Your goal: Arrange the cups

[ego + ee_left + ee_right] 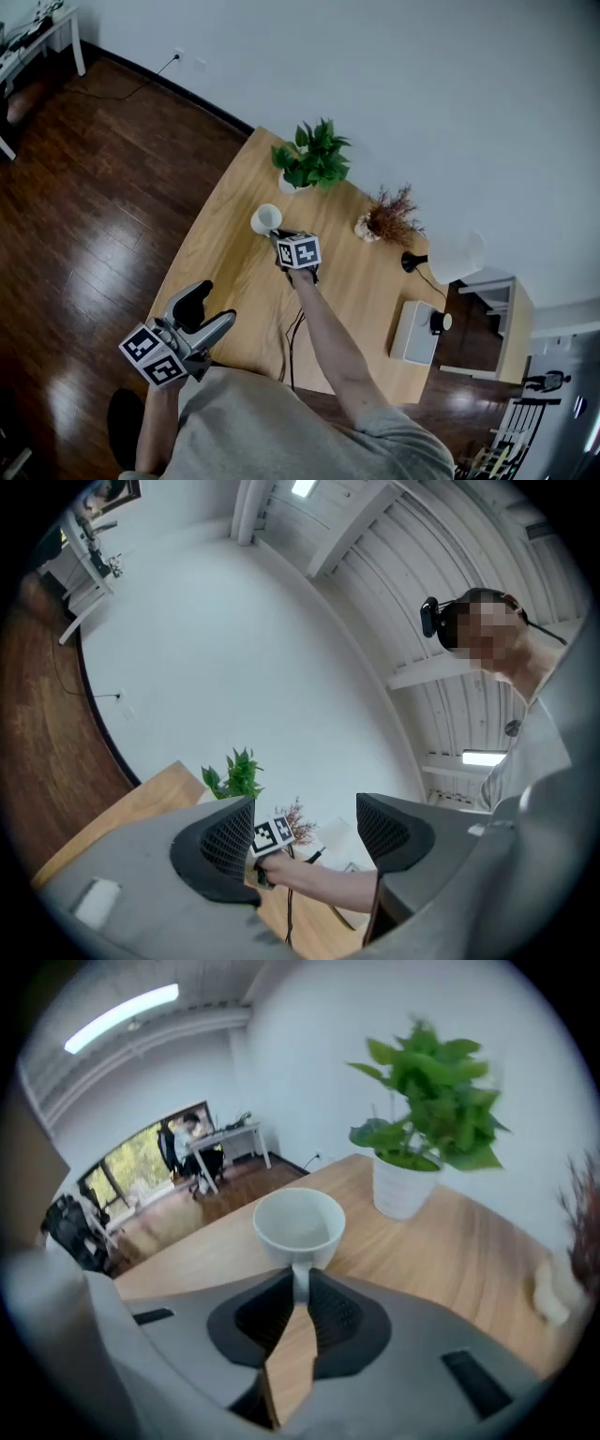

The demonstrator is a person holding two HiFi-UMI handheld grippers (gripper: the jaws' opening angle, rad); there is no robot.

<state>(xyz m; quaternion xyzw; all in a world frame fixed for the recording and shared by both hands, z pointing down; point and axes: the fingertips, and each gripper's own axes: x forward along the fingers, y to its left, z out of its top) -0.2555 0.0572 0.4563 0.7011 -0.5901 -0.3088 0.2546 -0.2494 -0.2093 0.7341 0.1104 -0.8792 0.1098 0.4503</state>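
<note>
A white cup (265, 218) stands upright on the wooden table (223, 281), toward its far side. My right gripper (282, 247) reaches down to it from the near side. In the right gripper view the cup (298, 1225) is empty, and its handle sits pinched between the dark pads of my right gripper (300, 1288), which is shut on it. My left gripper (212, 314) hovers over the table's near left edge, open and empty. In the left gripper view, the open left gripper (305, 841) frames the right hand and its marker cube (272, 834).
A green potted plant (312, 157) stands just behind the cup. A small vase of dried flowers (389, 217), a black lamp with a white shade (453, 255) and a white box (412, 333) line the right side. A dark cable (292, 333) runs over the near edge.
</note>
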